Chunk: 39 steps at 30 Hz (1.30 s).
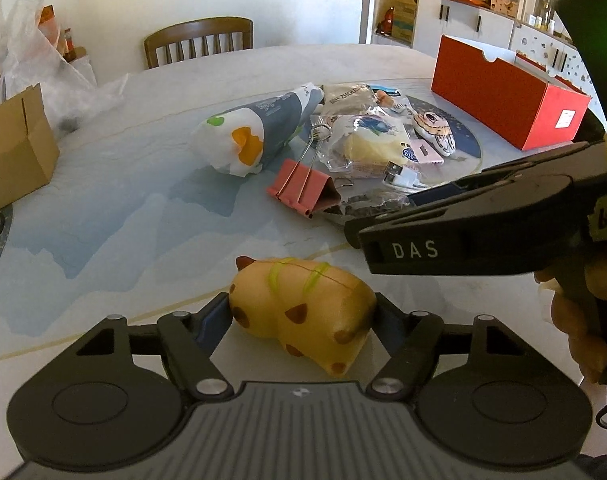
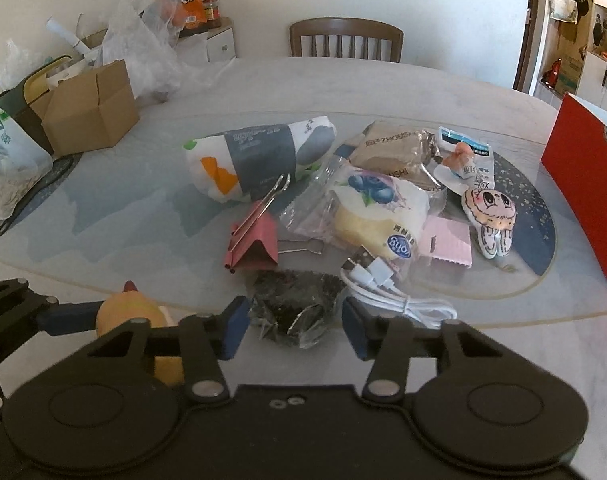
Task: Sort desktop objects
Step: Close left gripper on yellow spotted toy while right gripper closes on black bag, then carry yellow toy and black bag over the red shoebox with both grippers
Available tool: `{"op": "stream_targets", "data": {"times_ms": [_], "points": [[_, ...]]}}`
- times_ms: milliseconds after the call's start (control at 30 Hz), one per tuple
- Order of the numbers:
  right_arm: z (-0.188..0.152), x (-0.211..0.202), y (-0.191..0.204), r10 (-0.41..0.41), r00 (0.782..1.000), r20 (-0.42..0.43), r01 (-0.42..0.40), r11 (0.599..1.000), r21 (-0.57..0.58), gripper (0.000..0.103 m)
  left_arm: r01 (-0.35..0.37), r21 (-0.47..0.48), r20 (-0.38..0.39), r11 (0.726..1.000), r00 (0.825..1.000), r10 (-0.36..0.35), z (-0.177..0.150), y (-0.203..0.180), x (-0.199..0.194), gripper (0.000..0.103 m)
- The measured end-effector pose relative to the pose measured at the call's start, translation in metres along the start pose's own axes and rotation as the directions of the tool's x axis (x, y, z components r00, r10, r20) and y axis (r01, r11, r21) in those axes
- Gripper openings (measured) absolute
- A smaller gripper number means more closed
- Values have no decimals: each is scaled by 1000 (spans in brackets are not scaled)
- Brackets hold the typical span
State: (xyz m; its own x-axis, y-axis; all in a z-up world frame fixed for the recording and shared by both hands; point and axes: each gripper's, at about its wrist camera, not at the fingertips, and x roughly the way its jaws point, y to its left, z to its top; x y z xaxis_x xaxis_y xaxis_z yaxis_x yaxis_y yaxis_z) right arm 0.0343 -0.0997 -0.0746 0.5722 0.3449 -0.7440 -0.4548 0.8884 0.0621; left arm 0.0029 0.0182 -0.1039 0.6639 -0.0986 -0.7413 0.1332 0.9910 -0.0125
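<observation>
While clutter waits mid-table, my left gripper (image 1: pixel 303 312) clamps the spotted yellow squishy toy (image 1: pixel 303 312) at the near edge; my right gripper (image 2: pixel 295 322) brackets a dark foil packet (image 2: pixel 293 306), pads apparently not yet pressing, red box (image 1: pixel 507 96) likely their destination

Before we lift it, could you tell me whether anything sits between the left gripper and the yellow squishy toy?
Nothing visible does: the left gripper has a finger on each side of the yellow squishy toy, pressing it.
</observation>
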Motion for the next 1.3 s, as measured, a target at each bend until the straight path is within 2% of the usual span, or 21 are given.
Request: {"op": "stream_targets", "data": {"times_ms": [133, 300, 867, 1300], "points": [[1, -2, 1, 2, 1000, 8, -2, 1000, -10, 35, 0, -3, -4, 1000, 1000, 0, 1, 0, 0, 72], [2, -8, -1, 10, 1000, 18, -10, 1000, -11, 29, 6, -2, -4, 1000, 1000, -6, 3, -1, -2, 71], [4, -50, -20, 46, 995, 90, -49, 998, 31, 27, 22, -5, 27, 1000, 999, -22, 22, -9, -22, 70], [8, -84, -61, 27, 991, 135, -40, 994, 97, 27, 54, 41, 54, 998, 997, -56, 56, -35, -32, 70]]}}
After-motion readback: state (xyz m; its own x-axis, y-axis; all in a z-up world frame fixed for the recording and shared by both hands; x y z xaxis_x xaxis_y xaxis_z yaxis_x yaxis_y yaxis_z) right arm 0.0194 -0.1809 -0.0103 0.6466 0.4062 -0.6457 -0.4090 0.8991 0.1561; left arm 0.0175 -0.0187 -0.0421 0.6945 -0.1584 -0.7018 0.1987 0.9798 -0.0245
